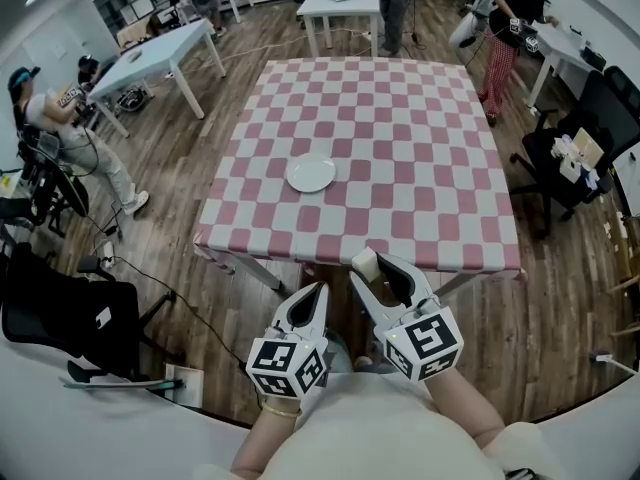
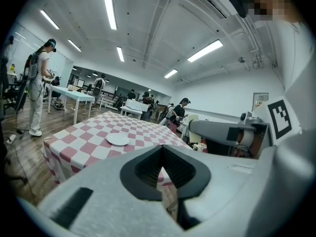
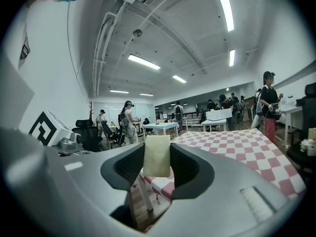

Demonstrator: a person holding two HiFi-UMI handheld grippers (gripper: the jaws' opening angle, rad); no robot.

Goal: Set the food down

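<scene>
A pale yellow slab of food (image 3: 157, 155) stands upright between the jaws of my right gripper (image 3: 158, 174), which is shut on it. In the head view the food (image 1: 364, 261) and the right gripper (image 1: 374, 267) hover just off the near edge of the pink-and-white checked table (image 1: 420, 138). A white plate (image 1: 311, 174) lies bare on the near left part of the cloth, ahead of both grippers. My left gripper (image 1: 317, 292) is held beside the right one, shut with nothing in it. The left gripper view shows the plate (image 2: 118, 139) beyond the shut left gripper (image 2: 163, 158).
White tables (image 1: 160, 56) stand at the far left and far middle. People stand at the left (image 1: 70, 133) and far right (image 1: 510, 28). Black chairs sit at the right (image 1: 560, 158) and near left (image 1: 60, 308). Cables trail over the wooden floor (image 1: 170, 298).
</scene>
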